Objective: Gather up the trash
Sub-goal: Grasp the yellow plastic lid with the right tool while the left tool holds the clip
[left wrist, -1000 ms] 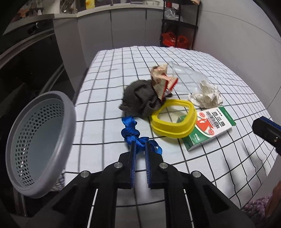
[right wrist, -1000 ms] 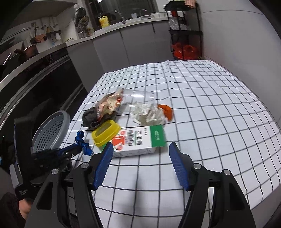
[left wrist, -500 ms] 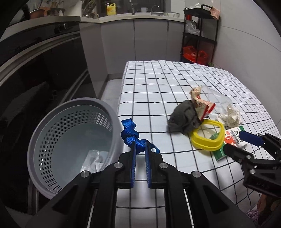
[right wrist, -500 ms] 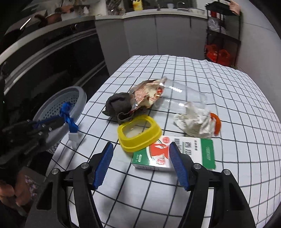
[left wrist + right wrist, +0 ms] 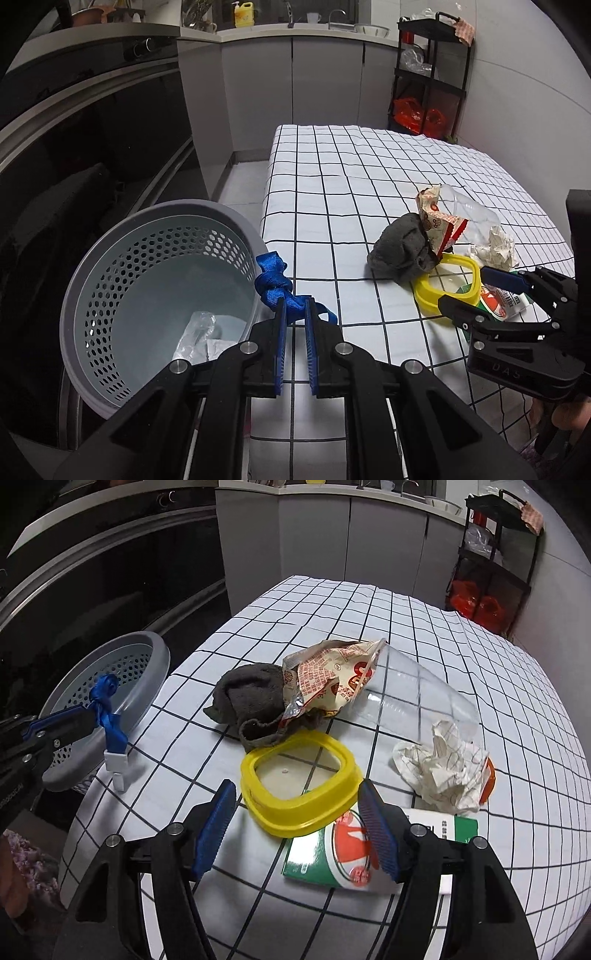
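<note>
Left tongs (image 5: 294, 306) pinch my knotted blue webbing strap (image 5: 272, 280) beside the perforated basket (image 5: 74, 295); right tongs (image 5: 297, 808) are opening around the glossy yellow lid (image 5: 295, 814).

The right gripper (image 5: 476, 295) body reads "DAS"; carton (image 5: 332, 856) print is illegible.

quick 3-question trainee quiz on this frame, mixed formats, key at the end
1. True or false: the left tool is shut on the blue strap.
2. What lies between the right tool's opening jaws? A) yellow lid B) grey cloth C) crumpled paper
3. Fill in: the clear plastic cup lies on its ____ on the checked tablecloth.

Key: 1 true; 2 A, not gripped; 3 side.
</note>
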A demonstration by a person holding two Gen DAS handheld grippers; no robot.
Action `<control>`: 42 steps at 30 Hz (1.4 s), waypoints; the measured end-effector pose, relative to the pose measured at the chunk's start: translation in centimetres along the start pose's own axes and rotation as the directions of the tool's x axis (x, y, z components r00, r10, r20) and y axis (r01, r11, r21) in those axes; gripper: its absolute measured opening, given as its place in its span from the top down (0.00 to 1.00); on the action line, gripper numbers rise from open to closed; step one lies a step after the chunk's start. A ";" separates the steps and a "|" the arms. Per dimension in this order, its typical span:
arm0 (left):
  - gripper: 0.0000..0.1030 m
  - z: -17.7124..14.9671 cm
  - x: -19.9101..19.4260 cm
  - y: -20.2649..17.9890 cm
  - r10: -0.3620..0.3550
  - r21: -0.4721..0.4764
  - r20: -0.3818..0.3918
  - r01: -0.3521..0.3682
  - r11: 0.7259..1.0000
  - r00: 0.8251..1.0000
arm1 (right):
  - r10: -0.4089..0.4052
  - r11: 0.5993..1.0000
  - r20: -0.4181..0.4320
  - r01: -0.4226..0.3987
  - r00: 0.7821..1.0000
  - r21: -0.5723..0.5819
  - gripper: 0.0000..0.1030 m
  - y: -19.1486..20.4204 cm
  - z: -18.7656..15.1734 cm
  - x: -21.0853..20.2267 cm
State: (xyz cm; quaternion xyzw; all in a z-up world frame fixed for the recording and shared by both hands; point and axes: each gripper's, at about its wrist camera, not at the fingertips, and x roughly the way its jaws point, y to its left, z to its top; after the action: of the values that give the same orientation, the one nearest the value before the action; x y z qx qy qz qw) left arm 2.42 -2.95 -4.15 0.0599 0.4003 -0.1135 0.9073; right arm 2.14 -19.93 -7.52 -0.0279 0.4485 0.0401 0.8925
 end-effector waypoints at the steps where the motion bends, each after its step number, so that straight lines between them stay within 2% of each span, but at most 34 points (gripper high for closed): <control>1: 0.90 0.0 0.0 0.0 0.000 -0.001 0.000 0.000 1.000 1.000 | 0.003 1.000 -0.005 -0.003 1.000 0.002 0.36 -0.1 0.1 0.1; 14: 0.90 -0.1 0.3 -0.1 -0.001 -0.001 -0.010 0.001 1.000 1.000 | 0.052 0.998 -0.058 -0.053 0.997 -0.023 0.29 -1.0 1.1 1.6; 23: 0.90 -0.1 0.6 -0.2 -0.003 -0.003 -0.017 0.003 1.000 1.000 | 0.051 0.996 -0.067 -0.056 0.996 -0.072 0.30 -0.1 1.1 2.4; 28: 0.90 0.1 0.7 0.0 -0.009 -0.014 -0.019 0.009 1.000 1.000 | 0.052 0.995 -0.031 -0.054 0.998 -0.081 0.32 0.3 0.8 1.1; 35: 0.90 0.3 0.1 0.7 -0.008 -0.031 -0.001 0.008 0.999 1.000 | 0.091 0.995 0.026 -0.090 0.996 -0.031 0.33 0.4 0.6 -2.1; 42: 0.90 0.5 -1.1 1.8 0.000 -0.050 0.028 0.002 0.999 1.000 | 0.096 0.995 0.087 -0.096 0.992 0.001 0.33 1.0 0.5 -4.9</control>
State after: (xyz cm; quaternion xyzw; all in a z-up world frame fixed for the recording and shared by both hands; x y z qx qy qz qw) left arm 2.51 -1.10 -2.95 0.0354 0.3905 -0.1046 0.9139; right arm -0.47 -19.09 -3.26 -0.0023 0.4102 0.0830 0.9082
